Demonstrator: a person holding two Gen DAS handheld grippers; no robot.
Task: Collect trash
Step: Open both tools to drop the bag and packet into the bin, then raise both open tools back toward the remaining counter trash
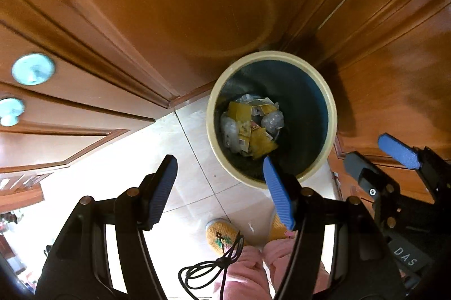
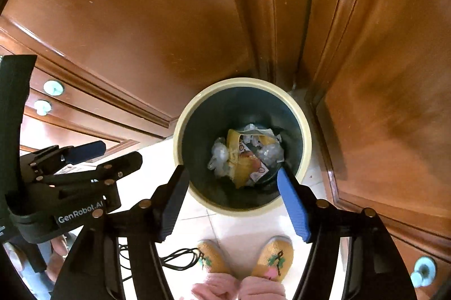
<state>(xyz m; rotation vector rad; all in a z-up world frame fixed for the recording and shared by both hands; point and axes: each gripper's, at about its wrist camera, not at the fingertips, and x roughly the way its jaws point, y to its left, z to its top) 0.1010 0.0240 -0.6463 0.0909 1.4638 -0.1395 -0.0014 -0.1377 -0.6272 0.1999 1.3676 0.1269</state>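
A round bin [image 1: 332, 108] with a cream rim and a dark inside stands on the floor in a corner between wooden doors. Inside it lies trash [image 1: 248, 128]: yellow wrappers and crumpled clear plastic. My left gripper [image 1: 218, 163] hangs above the bin's near left rim, open, with nothing between its blue-padded fingers. My right gripper [image 1: 366, 147] shows at the right edge of that view, also open. In the right wrist view my right gripper [image 2: 232, 171] stands open and empty over the near rim of the bin [image 2: 307, 142], with the trash [image 2: 245, 156] below. My left gripper [image 2: 119, 152] is open at the left.
Brown wooden cabinet doors [image 1: 169, 4] with pale blue knobs [image 1: 33, 68] close in behind and beside the bin. Pale floor tiles [image 1: 180, 153] lie in front. A person's yellow slippers [image 2: 272, 257] and pink trouser legs [image 2: 222, 287] stand just before the bin, with a black cable [image 1: 208, 269] dangling.
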